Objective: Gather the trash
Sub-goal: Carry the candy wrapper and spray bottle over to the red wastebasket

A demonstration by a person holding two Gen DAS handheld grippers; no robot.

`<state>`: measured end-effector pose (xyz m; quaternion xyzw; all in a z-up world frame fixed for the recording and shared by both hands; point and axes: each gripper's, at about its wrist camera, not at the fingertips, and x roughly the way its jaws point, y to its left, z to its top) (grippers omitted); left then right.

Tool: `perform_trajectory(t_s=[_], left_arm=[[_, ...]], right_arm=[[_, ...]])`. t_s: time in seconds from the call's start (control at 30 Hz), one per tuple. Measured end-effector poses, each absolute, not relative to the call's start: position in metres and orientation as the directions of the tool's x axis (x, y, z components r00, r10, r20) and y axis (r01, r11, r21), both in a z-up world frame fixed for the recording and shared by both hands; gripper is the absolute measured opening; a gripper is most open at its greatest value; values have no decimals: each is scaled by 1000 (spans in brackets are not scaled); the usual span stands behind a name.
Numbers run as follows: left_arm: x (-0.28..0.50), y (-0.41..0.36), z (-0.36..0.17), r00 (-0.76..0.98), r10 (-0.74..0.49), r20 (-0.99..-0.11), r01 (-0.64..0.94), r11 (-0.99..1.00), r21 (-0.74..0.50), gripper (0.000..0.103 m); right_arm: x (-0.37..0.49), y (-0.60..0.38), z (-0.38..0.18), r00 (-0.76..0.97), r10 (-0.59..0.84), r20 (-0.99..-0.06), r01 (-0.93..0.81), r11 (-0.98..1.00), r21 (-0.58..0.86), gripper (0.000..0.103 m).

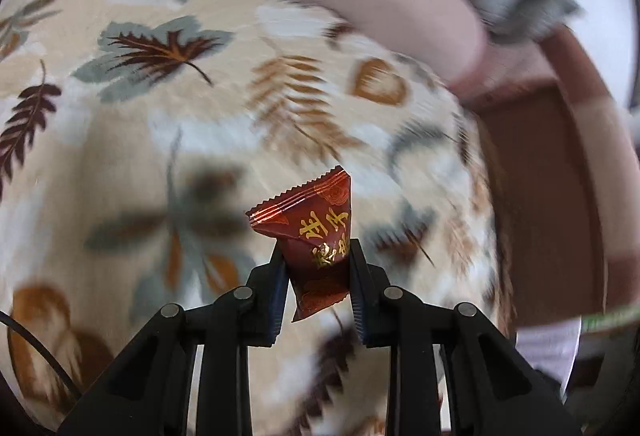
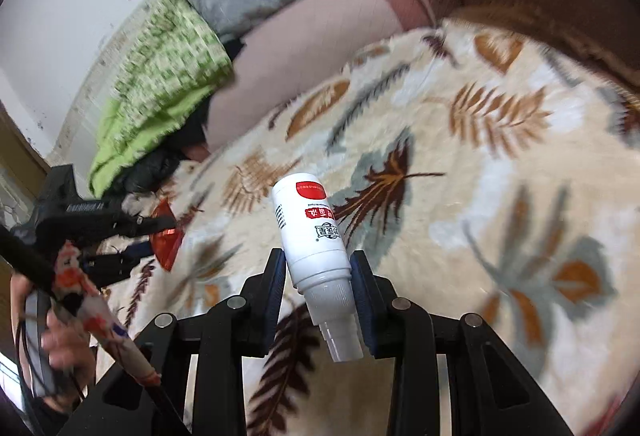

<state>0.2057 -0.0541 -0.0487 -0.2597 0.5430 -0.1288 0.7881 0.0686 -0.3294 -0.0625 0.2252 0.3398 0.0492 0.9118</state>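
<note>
We held both finds clear of the blanket (image 1: 168, 140): left tongs (image 1: 316, 256) clamped a wrapper (image 1: 316, 232), right tongs (image 2: 318, 260) a bottle (image 2: 310, 232), ready for binning.

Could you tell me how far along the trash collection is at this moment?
Both pickups look done: the left tool grips a red wrapper, the right tool a white bottle, both raised above the blanket. Dropping them off remains; no bin is visible.
</note>
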Motion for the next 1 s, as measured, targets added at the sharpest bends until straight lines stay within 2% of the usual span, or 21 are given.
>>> perform_trajectory(t_s=[0.27, 0.43, 0.77, 1.0], left_arm=[[53, -92, 17, 486, -503, -714, 166, 856, -490, 26], [-18, -113, 43, 562, -453, -692, 256, 891, -375, 26], [-96, -151, 66, 616, -448, -647, 373, 890, -261, 26], [-124, -170, 78, 599, -503, -623, 439, 857, -270, 26]], right_arm=[[-52, -342, -4, 862, 177, -474, 64, 891, 449, 35], [-126, -356, 16, 900, 133, -415, 81, 885, 459, 36], [-213, -381, 31, 929, 47, -367, 129, 889, 439, 36], [-248, -399, 34, 934, -16, -358, 183, 881, 437, 36]])
